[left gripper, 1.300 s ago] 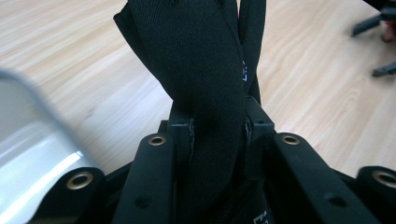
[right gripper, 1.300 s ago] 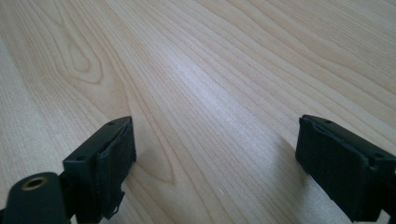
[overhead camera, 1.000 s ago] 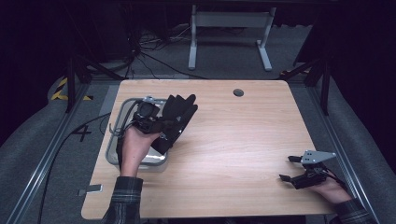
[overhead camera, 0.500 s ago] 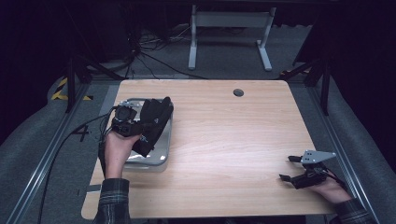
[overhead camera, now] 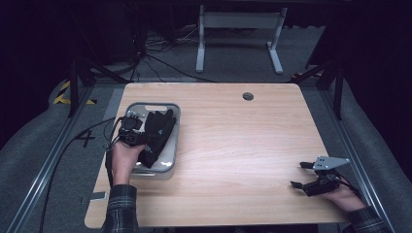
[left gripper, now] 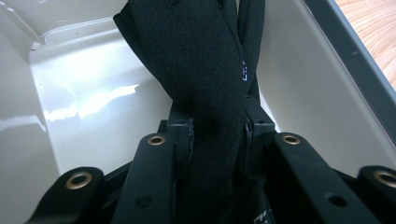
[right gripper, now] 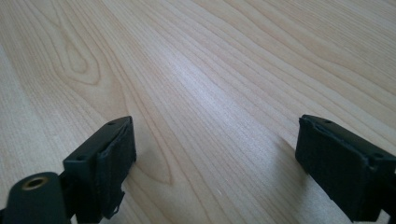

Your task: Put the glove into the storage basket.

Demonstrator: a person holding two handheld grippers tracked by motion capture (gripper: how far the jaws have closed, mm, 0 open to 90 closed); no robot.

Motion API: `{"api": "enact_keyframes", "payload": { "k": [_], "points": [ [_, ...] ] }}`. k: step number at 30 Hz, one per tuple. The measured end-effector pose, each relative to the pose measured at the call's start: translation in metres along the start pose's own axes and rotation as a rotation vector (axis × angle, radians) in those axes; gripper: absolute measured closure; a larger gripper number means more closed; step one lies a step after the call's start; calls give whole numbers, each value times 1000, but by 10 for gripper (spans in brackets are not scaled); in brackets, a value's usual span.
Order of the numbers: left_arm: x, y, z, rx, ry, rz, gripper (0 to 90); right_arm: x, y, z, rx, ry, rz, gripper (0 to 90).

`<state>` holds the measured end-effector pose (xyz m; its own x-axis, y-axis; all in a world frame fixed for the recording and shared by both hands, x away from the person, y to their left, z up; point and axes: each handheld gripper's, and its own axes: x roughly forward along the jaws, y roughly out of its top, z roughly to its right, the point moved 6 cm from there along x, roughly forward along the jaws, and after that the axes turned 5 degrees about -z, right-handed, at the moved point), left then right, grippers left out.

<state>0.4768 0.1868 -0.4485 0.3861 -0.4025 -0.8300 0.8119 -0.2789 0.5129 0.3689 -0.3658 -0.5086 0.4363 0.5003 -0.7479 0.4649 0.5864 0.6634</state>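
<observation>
A black glove (overhead camera: 158,133) hangs from my left gripper (overhead camera: 145,145), which is shut on it above the white bin (overhead camera: 170,162) at the table's left edge. In the left gripper view the glove (left gripper: 205,84) runs up between the two pads (left gripper: 180,135) and reaches down into the bin (left gripper: 70,93). My right gripper (overhead camera: 301,174) rests low over the wooden table (overhead camera: 243,141) near the front right corner. Its jaws stand wide apart in the right gripper view, where the right gripper (right gripper: 215,149) has only bare wood (right gripper: 210,70) between its fingers.
A round cable hole (overhead camera: 248,96) sits at the table's far edge. A metal frame (overhead camera: 238,34) stands on the floor beyond the table. Cables (overhead camera: 77,141) trail off the left side. Wide bare wood lies between the bin and the right gripper.
My left hand has carried the glove leftward and down, from over the bin's right rim to inside the bin. The right gripper has stayed where it was.
</observation>
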Motion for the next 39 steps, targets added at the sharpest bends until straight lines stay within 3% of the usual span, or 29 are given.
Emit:
{"api": "enact_keyframes", "payload": {
  "k": [10,14,19,23,27,29,34,36,37,38,39],
  "points": [
    [13,-1,-10,-4,36,-42,688,0,0,0,0,0,0,127],
    [12,-1,-13,-13,71,-45,548,0,0,0,0,0,0,127],
    [3,4,-12,-14,104,10,307,0,0,0,1,-2,1,128],
    [-5,9,-3,12,97,45,240,0,0,1,-3,-2,2,128],
    [-9,16,22,61,66,69,200,0,0,1,-3,-2,2,127],
    [-9,18,28,72,59,72,190,0,0,1,-3,-2,1,127],
    [-10,28,68,128,-8,114,176,0,0,1,-4,0,1,127],
    [-9,29,74,140,-17,122,170,0,0,1,-4,0,1,127],
    [-7,32,87,159,-41,129,169,0,0,1,-4,-1,1,127],
    [-7,32,87,159,-41,129,168,0,0,1,-4,-1,1,127],
    [-4,33,100,173,-76,143,168,0,0,1,-4,0,1,127]
  ]
}}
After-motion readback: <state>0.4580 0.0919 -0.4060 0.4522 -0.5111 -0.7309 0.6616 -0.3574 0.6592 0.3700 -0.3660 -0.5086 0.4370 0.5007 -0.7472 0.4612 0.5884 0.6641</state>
